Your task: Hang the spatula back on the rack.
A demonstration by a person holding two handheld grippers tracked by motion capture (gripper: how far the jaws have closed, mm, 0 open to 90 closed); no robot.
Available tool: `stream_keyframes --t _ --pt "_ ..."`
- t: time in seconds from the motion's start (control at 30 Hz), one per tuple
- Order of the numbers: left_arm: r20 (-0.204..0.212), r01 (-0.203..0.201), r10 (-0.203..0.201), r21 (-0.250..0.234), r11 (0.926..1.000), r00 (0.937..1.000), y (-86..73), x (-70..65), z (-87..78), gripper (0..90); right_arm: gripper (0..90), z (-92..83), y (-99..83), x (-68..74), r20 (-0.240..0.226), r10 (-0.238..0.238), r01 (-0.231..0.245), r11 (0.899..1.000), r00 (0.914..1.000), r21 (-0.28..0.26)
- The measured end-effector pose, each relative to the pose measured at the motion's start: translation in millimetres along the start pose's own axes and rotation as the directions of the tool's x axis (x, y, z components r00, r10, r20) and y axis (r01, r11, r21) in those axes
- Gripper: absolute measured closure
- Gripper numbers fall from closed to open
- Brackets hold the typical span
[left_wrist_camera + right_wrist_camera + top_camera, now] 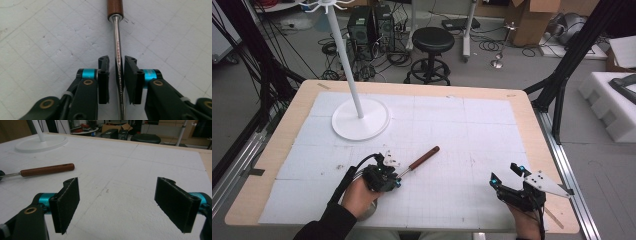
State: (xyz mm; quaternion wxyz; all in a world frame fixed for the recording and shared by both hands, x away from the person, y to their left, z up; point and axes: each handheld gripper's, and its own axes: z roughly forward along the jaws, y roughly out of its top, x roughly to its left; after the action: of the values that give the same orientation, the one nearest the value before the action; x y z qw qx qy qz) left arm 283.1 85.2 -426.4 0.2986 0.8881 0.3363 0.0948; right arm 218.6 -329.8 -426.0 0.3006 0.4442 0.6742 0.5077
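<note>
My left gripper (116, 80) has its jaws nearly together around the steel shaft of the wooden-handled tool (117, 37), which lies on the white foam mat (452, 130) at lower centre of the high view; I can't tell whether the pads bite yet. I judge the thin round shaft could roll or slip, the heavy handle (424, 157) drooping. My right gripper (122, 205) stands wide apart, holding nothing. No containers sit here.

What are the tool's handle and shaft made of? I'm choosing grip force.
Handle: looks like wood, reddish-brown with a smooth, slightly glossy finish. Shaft: looks like polished steel, silvery with bright reflections and stamped lettering. Neither is certain.
</note>
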Motion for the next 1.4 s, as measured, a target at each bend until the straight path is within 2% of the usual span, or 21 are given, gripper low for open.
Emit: stream_keyframes --t 0.2,0.53,0.7,0.87,1.0,1.13,1.23,1.4 --pt "0.017 0.064 -0.064 0.020 0.9978 0.9978 1.7 3.5 0.4 81.3 19.6 0.3 0.0 0.3 -0.003 0.001 -0.001 1.000 1.0000 0.001" --pt "0.038 0.076 -0.077 0.022 0.9969 0.9963 1.9 7.5 0.0 84.0 19.7 0.7 0.0 1.0 -0.008 0.005 -0.005 1.000 1.0000 0.003" --pt "0.052 0.093 -0.092 -0.009 0.9956 0.9944 0.0 11.3 -2.7 84.0 19.7 0.8 -0.8 0.0 -0.009 0.007 -0.006 1.000 0.9999 0.008" --pt "0.069 0.104 -0.098 -0.084 0.9911 0.9928 -0.6 15.3 -13.7 84.1 19.6 1.1 -1.4 -1.1 -0.017 0.027 -0.027 1.000 0.9995 0.000" --pt "0.098 0.106 -0.092 -0.142 0.9843 0.9909 -1.3 14.5 -23.0 84.1 19.6 1.9 -0.3 0.2 -0.050 0.055 -0.055 0.998 0.9972 -0.014" --pt "0.120 0.088 -0.066 -0.192 0.9773 0.9906 -2.8 12.0 -31.6 84.1 19.6 5.5 3.2 6.6 -0.108 0.063 -0.066 0.998 0.9922 -0.024" --pt "0.125 0.083 -0.055 -0.239 0.9673 0.9907 -4.0 9.9 -39.1 84.1 19.6 8.7 7.3 12.8 -0.160 0.065 -0.071 0.997 0.9850 -0.036" --pt "0.116 0.082 -0.045 -0.333 0.9395 0.9922 -6.5 9.6 -55.7 84.2 19.6 14.0 17.6 26.8 -0.247 0.051 -0.067 0.996 0.9677 -0.056"
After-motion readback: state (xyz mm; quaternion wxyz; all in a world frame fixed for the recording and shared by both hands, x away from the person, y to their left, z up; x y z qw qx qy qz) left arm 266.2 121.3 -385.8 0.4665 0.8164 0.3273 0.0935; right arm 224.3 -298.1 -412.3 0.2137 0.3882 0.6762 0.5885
